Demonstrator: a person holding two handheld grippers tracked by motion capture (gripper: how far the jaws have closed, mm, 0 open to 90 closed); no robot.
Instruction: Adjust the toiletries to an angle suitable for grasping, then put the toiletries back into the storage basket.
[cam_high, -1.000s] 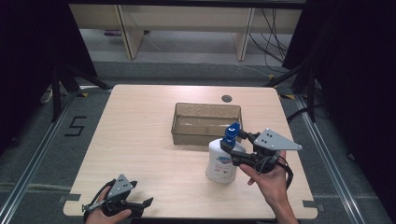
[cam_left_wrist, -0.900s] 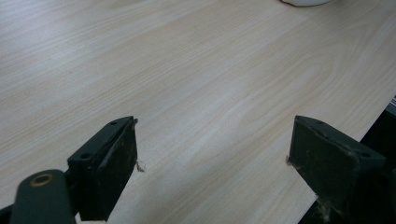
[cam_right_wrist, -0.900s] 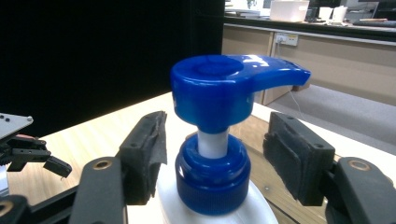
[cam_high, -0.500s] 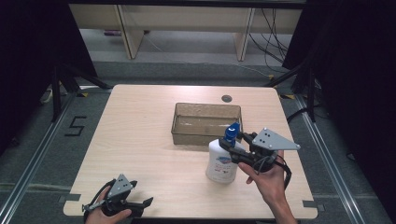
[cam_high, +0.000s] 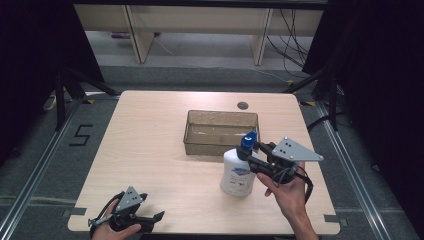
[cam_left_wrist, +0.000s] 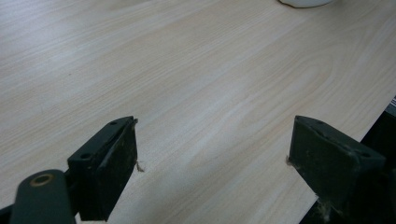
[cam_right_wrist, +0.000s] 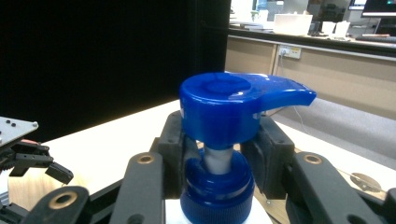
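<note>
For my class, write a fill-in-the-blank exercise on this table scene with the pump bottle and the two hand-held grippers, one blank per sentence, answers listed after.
1. The right hand-held gripper has its jaws around the neck of the white pump bottle, just under its ____ pump head.
2. The bottle stands ____ on the wooden table.
3. Behind the bottle sits a clear, empty plastic ____.
4. The left hand-held gripper has its jaws ____.

Answers: blue; upright; bin; open

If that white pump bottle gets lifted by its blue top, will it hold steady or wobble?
The right gripper clamps the pump bottle at its narrow neck, so the body may swing below. It looks rigid plastic, unlikely to crush. Its tall shape probably tips easily if nudged high.
</note>
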